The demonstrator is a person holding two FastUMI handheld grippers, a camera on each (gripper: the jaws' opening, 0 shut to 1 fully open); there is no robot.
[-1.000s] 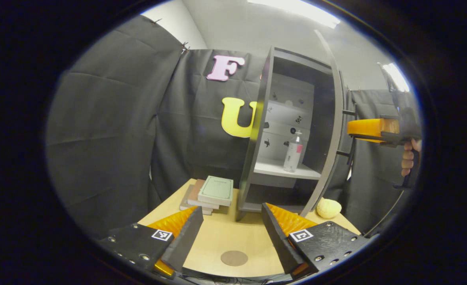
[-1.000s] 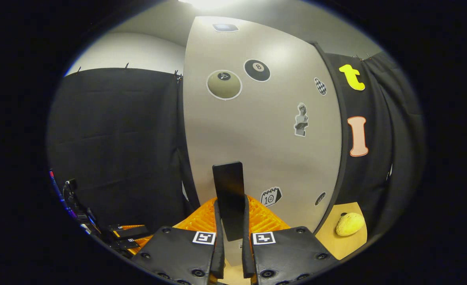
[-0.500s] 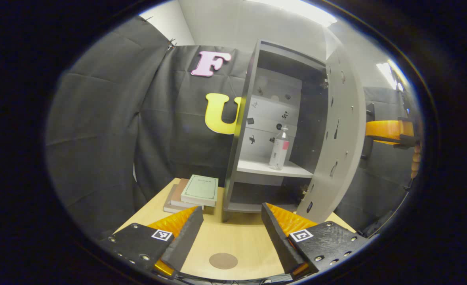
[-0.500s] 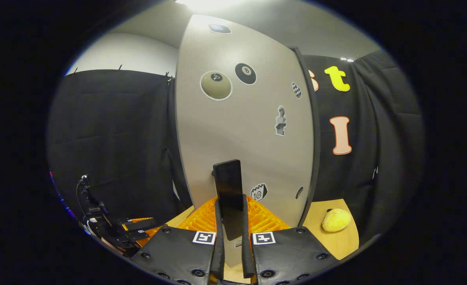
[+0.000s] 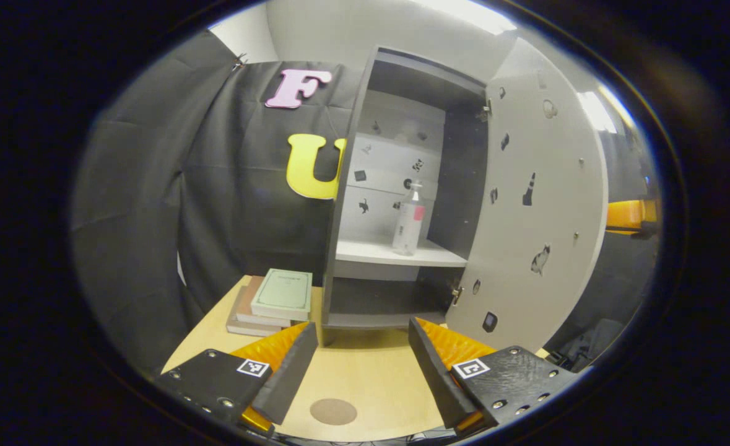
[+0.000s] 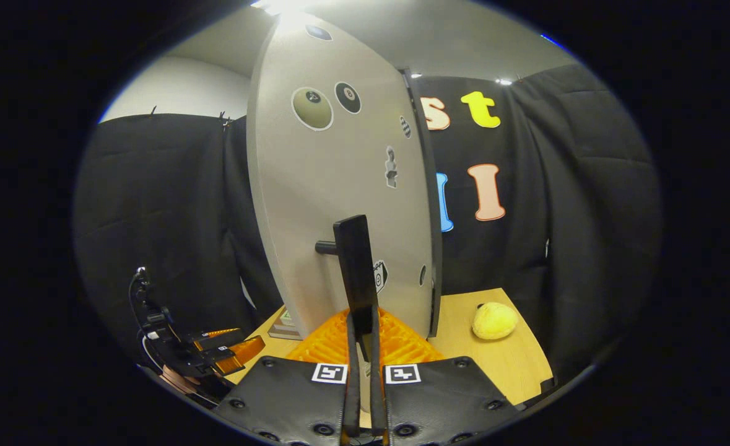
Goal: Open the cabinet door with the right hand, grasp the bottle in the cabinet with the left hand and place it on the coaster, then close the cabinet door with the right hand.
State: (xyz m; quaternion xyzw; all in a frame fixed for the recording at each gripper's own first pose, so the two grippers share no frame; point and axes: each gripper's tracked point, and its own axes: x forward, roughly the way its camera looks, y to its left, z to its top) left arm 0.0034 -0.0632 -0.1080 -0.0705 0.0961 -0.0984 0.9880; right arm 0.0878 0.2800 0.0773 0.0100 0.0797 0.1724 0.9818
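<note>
I see the cabinet door (image 5: 541, 204) swung wide, my right gripper (image 6: 361, 347) clamped on its handle (image 6: 355, 272), left gripper (image 5: 360, 365) jaws apart — bottle (image 5: 407, 218) upright on the shelf (image 5: 395, 254), probably untouched.

1. We take this for a staged recording booth, not a lived-in home: black cloth wall (image 5: 173, 186) hangs on all sides, pinned at the top.
2. Above the cloth we see a plain white room wall (image 6: 173, 87) and a ceiling light (image 5: 464, 12), lab or office style.
3. A small wooden table (image 5: 371, 378) carries household props: a sticker-covered cabinet (image 5: 395, 186), stacked books (image 5: 272, 300), a yellow sponge-like lump (image 6: 495, 320).
4. Loose cables (image 6: 148, 310) sit at the edge.
</note>
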